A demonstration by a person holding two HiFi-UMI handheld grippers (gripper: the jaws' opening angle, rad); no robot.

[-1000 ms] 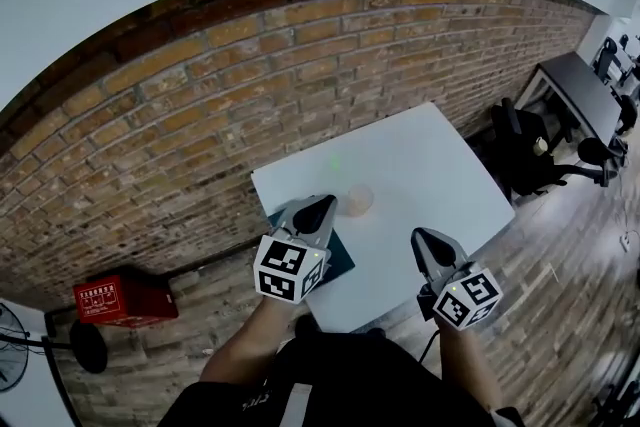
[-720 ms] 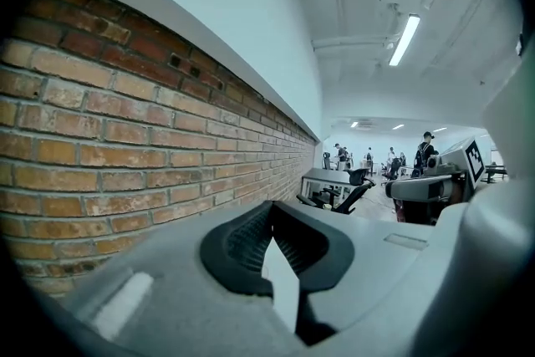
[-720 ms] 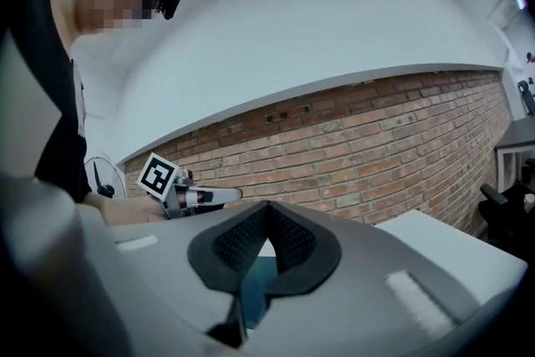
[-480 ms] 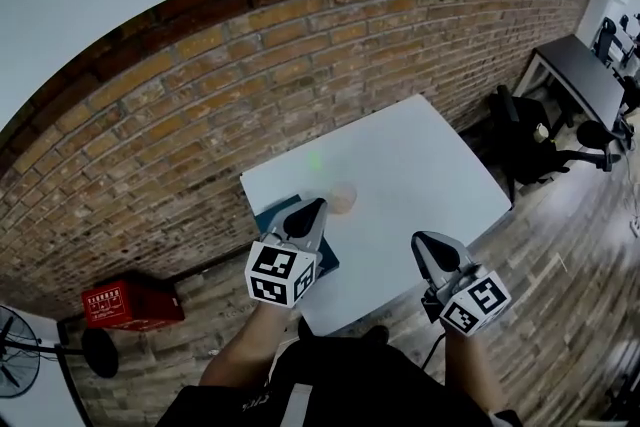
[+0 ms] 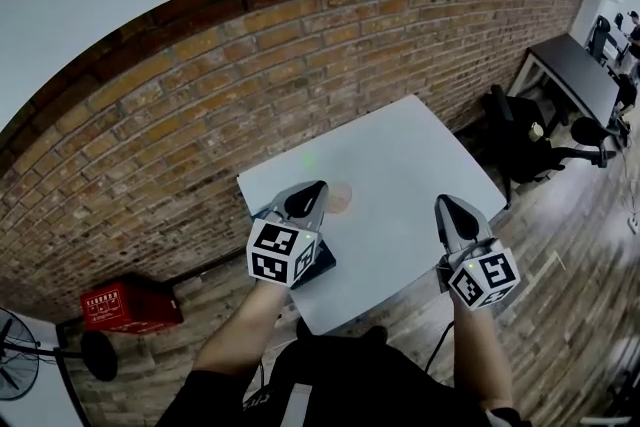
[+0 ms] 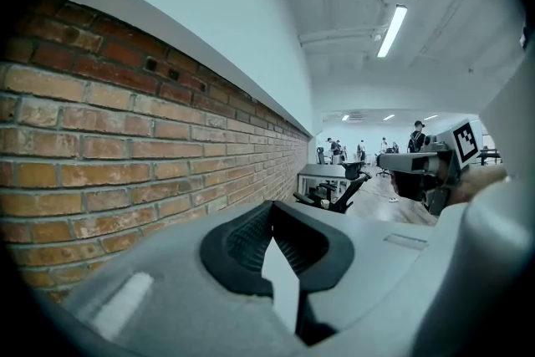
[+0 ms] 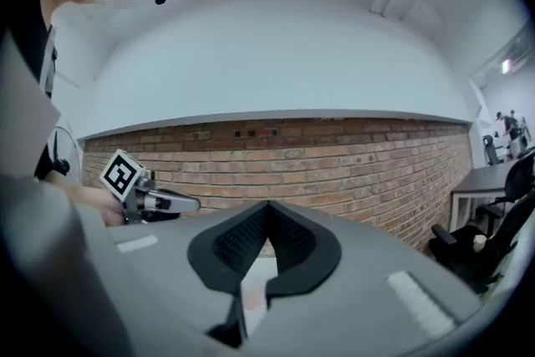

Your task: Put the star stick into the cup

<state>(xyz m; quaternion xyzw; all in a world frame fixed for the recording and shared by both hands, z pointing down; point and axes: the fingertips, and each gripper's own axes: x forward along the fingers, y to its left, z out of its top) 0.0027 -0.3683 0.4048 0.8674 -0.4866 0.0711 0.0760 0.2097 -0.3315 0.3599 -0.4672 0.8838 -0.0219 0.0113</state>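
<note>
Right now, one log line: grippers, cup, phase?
left gripper shut, empty | right gripper shut, empty | cup on table, just beyond left gripper | phase: nothing grasped yet

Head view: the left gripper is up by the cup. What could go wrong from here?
1. The left gripper ends right beside the small translucent peach cup on the white table; a careless move could tip it.
2. Both it and the right gripper have jaws shut and empty; they must open before any pick.
3. The faint small green thing beyond the cup, possibly the star stick, looks hard to pinch.
</note>
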